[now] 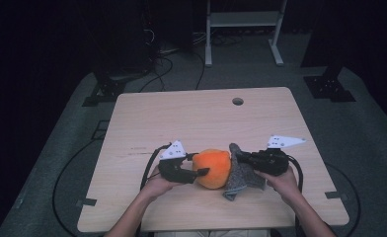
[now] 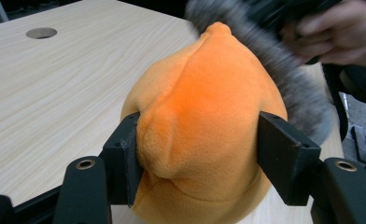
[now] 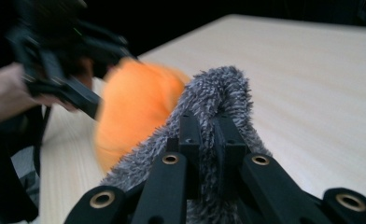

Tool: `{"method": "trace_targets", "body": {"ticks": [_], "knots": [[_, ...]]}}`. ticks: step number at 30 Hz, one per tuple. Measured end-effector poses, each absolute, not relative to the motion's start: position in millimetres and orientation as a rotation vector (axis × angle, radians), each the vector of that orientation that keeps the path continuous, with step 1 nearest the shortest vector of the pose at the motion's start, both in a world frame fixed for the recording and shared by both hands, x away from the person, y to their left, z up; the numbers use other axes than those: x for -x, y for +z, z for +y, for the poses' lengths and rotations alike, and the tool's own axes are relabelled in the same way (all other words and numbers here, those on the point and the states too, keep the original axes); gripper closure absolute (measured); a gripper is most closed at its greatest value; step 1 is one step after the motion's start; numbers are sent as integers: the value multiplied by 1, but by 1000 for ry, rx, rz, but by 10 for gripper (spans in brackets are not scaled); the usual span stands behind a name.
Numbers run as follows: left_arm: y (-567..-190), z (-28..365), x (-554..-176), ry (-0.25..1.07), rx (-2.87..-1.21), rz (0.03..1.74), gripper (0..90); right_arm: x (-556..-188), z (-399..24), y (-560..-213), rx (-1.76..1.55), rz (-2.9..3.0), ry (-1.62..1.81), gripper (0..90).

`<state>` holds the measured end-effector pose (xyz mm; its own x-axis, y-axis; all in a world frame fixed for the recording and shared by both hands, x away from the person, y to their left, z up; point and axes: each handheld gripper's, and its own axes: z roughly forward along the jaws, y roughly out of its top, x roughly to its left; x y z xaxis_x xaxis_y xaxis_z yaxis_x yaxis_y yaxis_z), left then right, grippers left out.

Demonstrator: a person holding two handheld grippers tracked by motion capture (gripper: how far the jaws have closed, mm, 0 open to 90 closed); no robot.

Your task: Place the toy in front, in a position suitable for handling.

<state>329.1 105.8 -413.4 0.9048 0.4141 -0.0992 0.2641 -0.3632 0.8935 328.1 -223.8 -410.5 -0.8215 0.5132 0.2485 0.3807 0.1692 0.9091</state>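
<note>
An orange plush ball [image 1: 212, 168] sits near the front middle of the wooden table [image 1: 201, 118]. My left gripper [image 1: 201, 167] is shut on the orange plush [image 2: 200, 126], both black pads pressing into its sides. A grey fuzzy cloth [image 1: 238, 174] hangs against the plush's right side. My right gripper [image 1: 238, 157] is shut on a fold of the grey cloth [image 3: 218, 93], which bunches up between its pads. In the right gripper view the orange plush [image 3: 134, 107] appears blurred beyond the cloth, with the left gripper [image 3: 85, 100] on it.
A round cable hole [image 1: 238, 101] sits near the table's far edge. Cables trail from both grippers over the front edge. A white metal frame [image 1: 243, 29] stands on the floor behind the table.
</note>
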Motion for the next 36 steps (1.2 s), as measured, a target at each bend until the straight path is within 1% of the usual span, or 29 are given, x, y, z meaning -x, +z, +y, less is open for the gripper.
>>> {"method": "trace_targets", "body": {"ticks": [1,4,5,6,7,8,9,10,12,13,15,17,19,21,22,24,25,26,29,32,35,36], "knots": [[-412,100,-329,181,-1971,489,367,-322,-224,-400,-828,2299,1745,830],[-410,94,-329,194,-1979,477,357,-318,-219,-392,-773,2309,1716,830],[-409,89,-328,198,-1984,454,334,-320,-211,-391,-729,2335,1654,831],[-409,89,-328,198,-1984,454,287,-320,-211,-391,-729,2335,1654,831],[-409,90,-330,185,-1976,433,201,-323,-204,-397,-721,2362,1591,830],[-409,90,-330,185,-1976,433,160,-325,-205,-398,-723,2358,1594,830],[-416,94,-334,157,-1954,434,132,-326,-206,-399,-725,2356,1597,829],[-416,94,-334,157,-1954,434,117,-326,-206,-399,-725,2356,1597,829],[-428,94,-339,140,-1988,439,113,-329,-209,-401,-728,2343,1578,828],[-431,93,-340,162,-2001,436,134,-330,-210,-401,-729,2338,1575,828],[-432,92,-338,181,-1985,432,252,-332,-212,-403,-738,2338,1559,828],[-430,89,-336,209,-1995,445,331,-331,-214,-403,-728,2336,1556,830],[-428,87,-336,208,-1999,463,367,-329,-215,-402,-708,2339,1547,831],[-426,81,-334,218,-2006,456,379,-317,-207,-396,-605,2373,1521,832],[-426,81,-334,218,-2006,456,384,-317,-207,-396,-605,2373,1521,832],[-423,72,-328,266,-2039,406,395,-309,-190,-387,-509,2406,1509,832],[-423,72,-328,266,-2039,406,401,-309,-190,-387,-509,2406,1509,832],[-422,64,-320,346,-2083,330,409,-306,-178,-379,-453,2413,1502,833],[-422,60,-314,390,-2102,299,420,-312,-171,-372,-437,2416,1466,834],[-425,66,-315,368,-2083,319,423,-317,-176,-371,-467,2403,1468,834],[-428,71,-315,336,-2058,340,419,-325,-195,-379,-556,2380,1446,834],[-428,71,-315,336,-2058,340,416,-325,-195,-379,-556,2380,1446,834]]}}
